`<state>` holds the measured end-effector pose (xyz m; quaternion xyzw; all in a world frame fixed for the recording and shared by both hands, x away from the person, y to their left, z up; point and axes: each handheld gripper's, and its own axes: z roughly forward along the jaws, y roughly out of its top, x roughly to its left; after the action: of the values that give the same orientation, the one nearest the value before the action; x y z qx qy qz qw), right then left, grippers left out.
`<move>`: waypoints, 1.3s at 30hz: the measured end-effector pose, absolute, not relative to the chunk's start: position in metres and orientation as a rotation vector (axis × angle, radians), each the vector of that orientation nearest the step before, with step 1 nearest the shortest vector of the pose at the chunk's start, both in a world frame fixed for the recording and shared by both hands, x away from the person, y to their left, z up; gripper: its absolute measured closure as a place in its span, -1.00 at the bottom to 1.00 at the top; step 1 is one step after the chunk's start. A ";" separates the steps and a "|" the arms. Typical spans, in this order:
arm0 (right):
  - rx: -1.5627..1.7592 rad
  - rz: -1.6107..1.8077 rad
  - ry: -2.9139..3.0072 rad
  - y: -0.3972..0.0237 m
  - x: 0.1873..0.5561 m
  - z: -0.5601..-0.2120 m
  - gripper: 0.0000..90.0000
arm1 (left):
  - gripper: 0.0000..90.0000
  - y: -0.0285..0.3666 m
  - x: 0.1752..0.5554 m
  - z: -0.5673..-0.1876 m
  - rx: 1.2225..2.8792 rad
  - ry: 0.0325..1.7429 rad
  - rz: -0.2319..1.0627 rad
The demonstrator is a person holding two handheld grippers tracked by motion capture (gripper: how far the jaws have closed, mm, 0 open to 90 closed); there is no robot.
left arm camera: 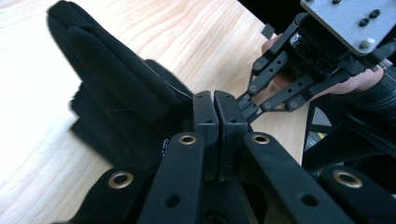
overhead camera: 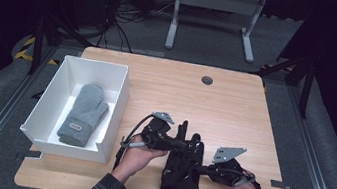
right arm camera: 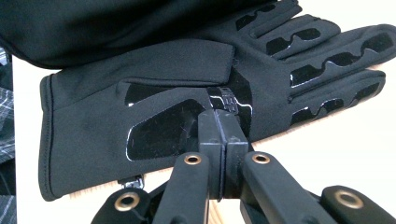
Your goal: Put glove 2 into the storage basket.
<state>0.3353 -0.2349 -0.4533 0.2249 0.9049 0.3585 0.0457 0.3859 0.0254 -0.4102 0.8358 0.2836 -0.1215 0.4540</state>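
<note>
I grip the black fabric gloves [overhead camera: 182, 165] with both grippers, left gripper [overhead camera: 173, 142] and right gripper [overhead camera: 202, 169] pinched shut on cloth. Lifting evenly should keep the pair together ahead of my jaws.

A lab: dark aluminium frame [overhead camera: 38, 39], floor cables [overhead camera: 127, 17], carpet, lone wooden table [overhead camera: 235, 109]

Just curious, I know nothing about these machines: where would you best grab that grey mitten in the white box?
Probably the cuff of the grey mitten, coming straight down from above: it lies flat with the cuff nearest the person, and the white box walls block sideways approaches.
</note>
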 end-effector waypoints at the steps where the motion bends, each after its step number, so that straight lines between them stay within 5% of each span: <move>1: 0.681 1.099 2.765 -0.233 0.335 -0.454 1.00 | 0.98 0.023 0.386 -0.411 2.071 0.696 -0.303; 25: 0.628 1.120 2.754 -0.210 0.333 -0.458 1.00 | 0.98 -0.016 0.384 -0.441 2.124 0.718 -0.343; 31: 0.616 1.142 2.734 -0.225 0.329 -0.449 1.00 | 0.82 -0.014 0.382 -0.438 2.097 0.691 -0.341; 34: 0.669 1.157 2.684 -0.245 0.331 -0.443 0.92 | 0.76 -0.014 0.379 -0.436 2.100 0.674 -0.343; 39: 0.777 1.162 2.595 -0.272 0.338 -0.439 0.59 | 1.00 -0.021 0.367 -0.438 2.157 0.642 -0.336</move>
<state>0.3375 -0.2719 -0.4395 0.2623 0.8763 0.3922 0.0967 0.3665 -0.0211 -0.4381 0.8606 0.2560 -0.1340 0.4195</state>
